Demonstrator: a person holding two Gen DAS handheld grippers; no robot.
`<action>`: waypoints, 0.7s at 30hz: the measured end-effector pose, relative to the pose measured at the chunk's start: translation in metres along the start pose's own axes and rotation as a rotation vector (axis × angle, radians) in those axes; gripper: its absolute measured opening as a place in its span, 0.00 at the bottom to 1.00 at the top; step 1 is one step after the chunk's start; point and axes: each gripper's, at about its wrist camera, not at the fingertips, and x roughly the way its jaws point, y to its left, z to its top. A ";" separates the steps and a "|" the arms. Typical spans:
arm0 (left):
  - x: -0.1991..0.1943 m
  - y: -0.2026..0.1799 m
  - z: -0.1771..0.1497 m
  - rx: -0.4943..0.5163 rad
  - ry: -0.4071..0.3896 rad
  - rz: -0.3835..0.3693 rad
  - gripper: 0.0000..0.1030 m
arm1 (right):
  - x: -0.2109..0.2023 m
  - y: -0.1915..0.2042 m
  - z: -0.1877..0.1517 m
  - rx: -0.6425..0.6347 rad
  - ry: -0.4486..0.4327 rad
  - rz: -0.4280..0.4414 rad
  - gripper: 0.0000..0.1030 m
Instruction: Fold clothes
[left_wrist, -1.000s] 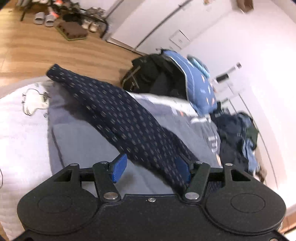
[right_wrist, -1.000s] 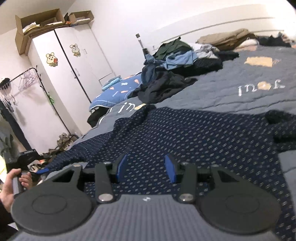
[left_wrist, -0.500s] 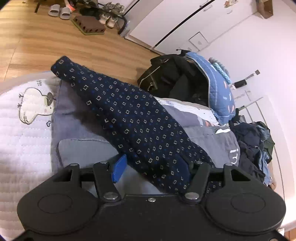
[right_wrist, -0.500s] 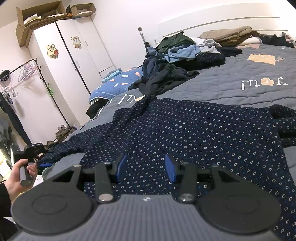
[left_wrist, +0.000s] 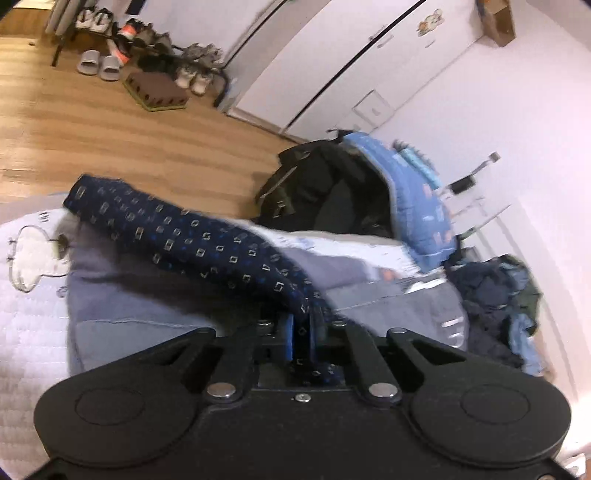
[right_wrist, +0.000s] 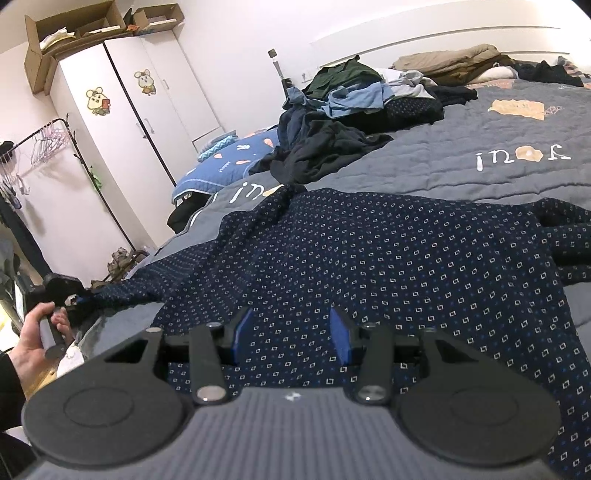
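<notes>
So the fold has barely started, as far as I can tell. The navy blue shirt with the small white square print (right_wrist: 369, 258) lies spread mostly flat on the grey quilted bedspread (right_wrist: 461, 184), body open, with no fold in the part I can see. One long sleeve (left_wrist: 177, 232) trails off toward the bed's edge, and the left gripper (left_wrist: 302, 336) has its blue pads pinched tight on that sleeve near the body end. The right gripper (right_wrist: 291, 332) hovers over the shirt's near hem with its jaws wide apart, gripping nothing. I'd guess the sleeve gets pulled in across the body first, then the sides and the bottom. A heap of unfolded clothes (right_wrist: 351, 110) waits further up the bed, so plenty is left.
</notes>
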 end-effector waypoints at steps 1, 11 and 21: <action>-0.005 -0.014 -0.005 0.022 0.009 -0.044 0.07 | -0.001 0.000 0.001 0.002 -0.004 0.001 0.44; -0.054 -0.183 -0.098 0.291 0.170 -0.529 0.07 | -0.024 -0.019 0.016 0.079 -0.083 -0.021 0.44; -0.105 -0.318 -0.259 0.574 0.462 -0.838 0.07 | -0.050 -0.021 0.031 -0.011 -0.202 -0.031 0.60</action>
